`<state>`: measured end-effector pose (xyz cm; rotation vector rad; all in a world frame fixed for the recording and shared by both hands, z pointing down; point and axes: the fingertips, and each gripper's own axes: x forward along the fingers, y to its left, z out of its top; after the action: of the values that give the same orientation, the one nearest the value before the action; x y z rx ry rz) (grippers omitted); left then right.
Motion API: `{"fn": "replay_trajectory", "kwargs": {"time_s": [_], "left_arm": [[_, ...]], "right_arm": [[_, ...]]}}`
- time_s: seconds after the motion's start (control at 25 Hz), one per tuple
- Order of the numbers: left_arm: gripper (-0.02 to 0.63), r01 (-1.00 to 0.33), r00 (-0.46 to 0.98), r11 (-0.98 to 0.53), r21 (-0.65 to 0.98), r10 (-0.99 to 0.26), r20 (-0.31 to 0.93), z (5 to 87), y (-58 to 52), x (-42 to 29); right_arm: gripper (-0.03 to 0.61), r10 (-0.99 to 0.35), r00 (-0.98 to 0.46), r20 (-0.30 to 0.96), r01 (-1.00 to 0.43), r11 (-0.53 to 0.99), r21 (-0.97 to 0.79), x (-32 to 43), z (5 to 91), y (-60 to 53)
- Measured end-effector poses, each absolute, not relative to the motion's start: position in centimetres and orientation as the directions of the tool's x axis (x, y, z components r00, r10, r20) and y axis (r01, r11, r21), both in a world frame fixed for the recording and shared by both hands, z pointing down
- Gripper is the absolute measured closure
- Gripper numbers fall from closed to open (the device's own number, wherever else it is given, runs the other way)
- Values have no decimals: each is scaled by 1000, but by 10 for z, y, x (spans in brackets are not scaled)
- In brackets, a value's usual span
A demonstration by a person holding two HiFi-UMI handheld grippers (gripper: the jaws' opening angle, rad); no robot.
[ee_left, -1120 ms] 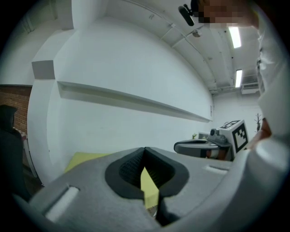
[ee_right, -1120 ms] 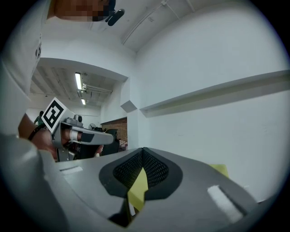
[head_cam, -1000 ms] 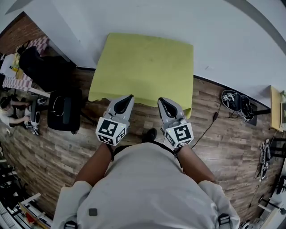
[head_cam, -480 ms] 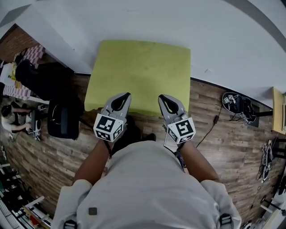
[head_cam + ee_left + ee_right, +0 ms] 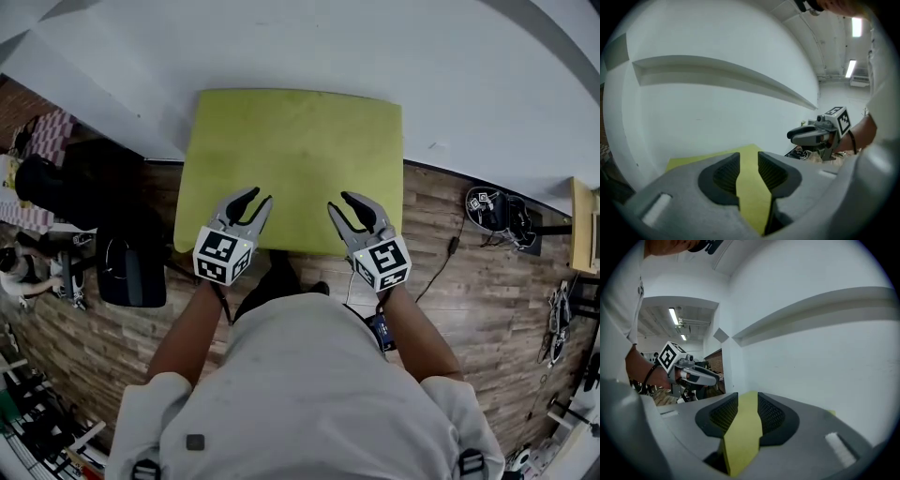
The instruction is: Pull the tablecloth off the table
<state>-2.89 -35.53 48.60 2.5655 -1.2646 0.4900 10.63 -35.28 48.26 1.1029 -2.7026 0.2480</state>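
Observation:
A yellow-green tablecloth [image 5: 295,155] lies flat over a small table against the white wall. Both grippers hover at its near edge. My left gripper [image 5: 251,200] is over the cloth's near-left part and my right gripper [image 5: 352,205] over the near-right part. Both pairs of jaws are opening and stand visibly parted. In the left gripper view the tablecloth [image 5: 751,187] shows through the gap of the left gripper [image 5: 749,165]. In the right gripper view the tablecloth [image 5: 739,430] fills the gap of the right gripper [image 5: 747,406]. The pads do not press on it.
A black bag [image 5: 131,274] stands on the wooden floor left of the table. Seated people show at the far left edge. Dark gear and a cable [image 5: 495,212] lie on the floor at the right. The person's shoe [image 5: 319,284] is just below the table's near edge.
Both grippers went from shut to parted and moved up onto the cloth's near edge. The cloth's near edge, wavy and hanging before, now lies straight and flat.

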Motion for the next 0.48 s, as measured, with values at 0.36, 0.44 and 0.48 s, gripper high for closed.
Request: {"fn": "replay_trajectory", "kwargs": {"time_s": [0.36, 0.44, 0.48], "left_arm": [[324, -758, 557, -647, 81, -578, 596, 576, -424, -79], [284, -749, 547, -657, 87, -539, 640, 599, -433, -90], [268, -744, 544, -662, 94, -518, 660, 611, -437, -95]], "right_arm": [[247, -569, -649, 505, -716, 681, -155, 88, 577, -420], [223, -542, -629, 557, -721, 675, -158, 86, 598, -429], [210, -527, -618, 584, -723, 673, -158, 85, 609, -432]]}}
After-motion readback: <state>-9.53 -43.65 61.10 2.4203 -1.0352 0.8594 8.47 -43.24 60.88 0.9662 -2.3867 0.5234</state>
